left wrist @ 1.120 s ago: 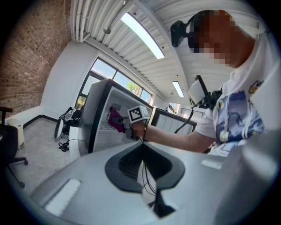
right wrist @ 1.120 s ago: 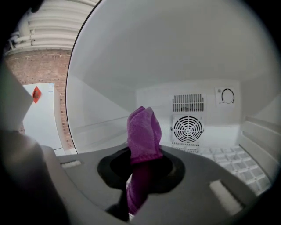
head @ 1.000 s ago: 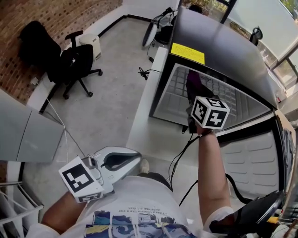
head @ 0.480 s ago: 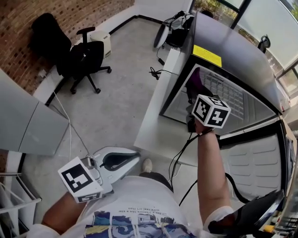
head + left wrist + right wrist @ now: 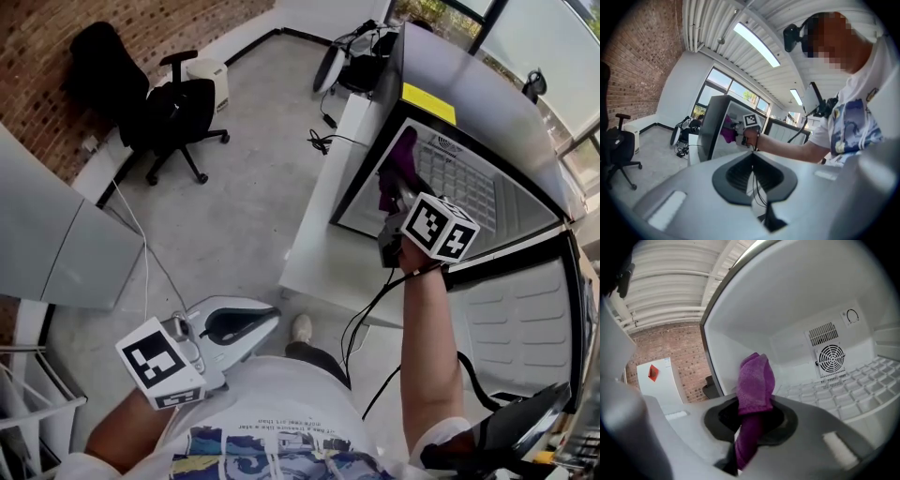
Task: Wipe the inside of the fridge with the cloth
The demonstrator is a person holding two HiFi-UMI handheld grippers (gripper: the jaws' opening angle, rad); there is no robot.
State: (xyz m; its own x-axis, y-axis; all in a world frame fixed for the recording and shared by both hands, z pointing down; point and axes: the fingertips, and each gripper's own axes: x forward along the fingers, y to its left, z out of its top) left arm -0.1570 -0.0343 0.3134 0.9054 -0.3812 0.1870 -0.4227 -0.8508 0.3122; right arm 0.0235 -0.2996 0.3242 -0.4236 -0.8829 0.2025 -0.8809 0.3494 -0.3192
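a: concrete floor, open fridge (image 5: 473,108). where's the cloth (image 5: 755,380)?
b: pinched upright in the right tool (image 5: 752,420), just inside the fridge's left edge. left tool (image 5: 751,157) clenched, empty.

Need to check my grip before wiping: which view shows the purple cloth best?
Right gripper view: the cloth fills the centre, pinched in the right tongs. Head view shows it small at the fridge opening; left gripper view, a distant purple speck.
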